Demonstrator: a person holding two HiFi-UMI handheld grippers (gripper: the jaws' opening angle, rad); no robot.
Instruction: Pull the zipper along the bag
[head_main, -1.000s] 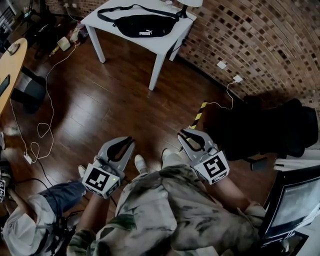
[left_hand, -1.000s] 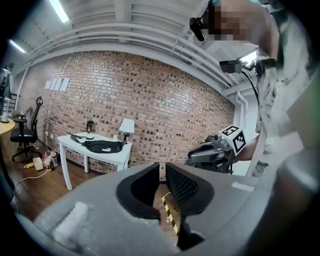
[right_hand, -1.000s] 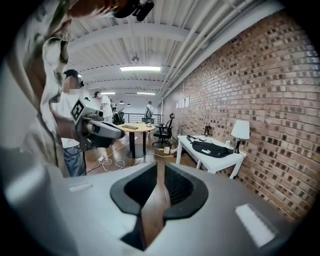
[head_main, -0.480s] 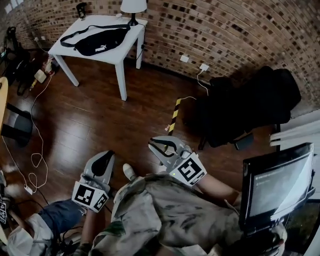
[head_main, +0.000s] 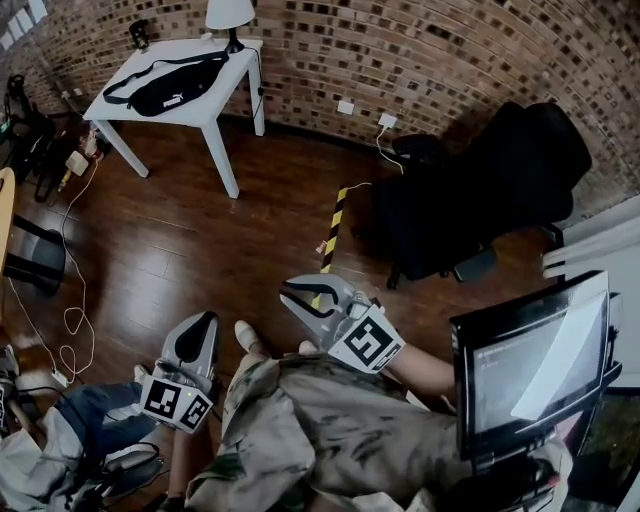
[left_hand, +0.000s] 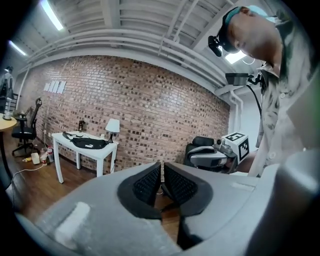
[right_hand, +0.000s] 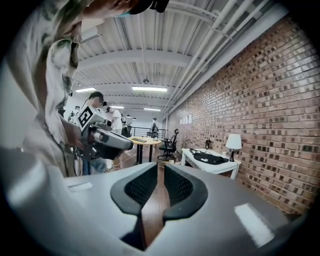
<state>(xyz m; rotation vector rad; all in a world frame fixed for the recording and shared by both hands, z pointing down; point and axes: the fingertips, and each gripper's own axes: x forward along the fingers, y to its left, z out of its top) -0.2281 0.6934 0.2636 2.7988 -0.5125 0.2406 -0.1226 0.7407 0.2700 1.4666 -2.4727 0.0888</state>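
Note:
A black waist bag (head_main: 168, 88) lies on a white table (head_main: 238, 50) by the brick wall, far across the room from both grippers. The left gripper view also shows the bag (left_hand: 85, 143), and the right gripper view shows the bag (right_hand: 209, 158) too. My left gripper (head_main: 204, 318) hangs near the person's legs over the wooden floor. Its pads (left_hand: 150, 182) meet with nothing between them. My right gripper (head_main: 285, 294) is held a little higher to the right. Its pads (right_hand: 142, 186) stand a narrow gap apart and hold nothing.
A black office chair (head_main: 480, 195) stands by the wall on the right, and a monitor (head_main: 530, 365) sits close at lower right. Yellow-black tape (head_main: 330, 225) marks the floor. Cables (head_main: 68, 320) trail at left, near a seated person's knee (head_main: 70, 415). A lamp (head_main: 228, 14) stands on the table.
The head view has swung right, so the table and bag slid to the upper left and the monitor came in. The left gripper's jaws closed. Both grippers sit lower and further left in the frame.

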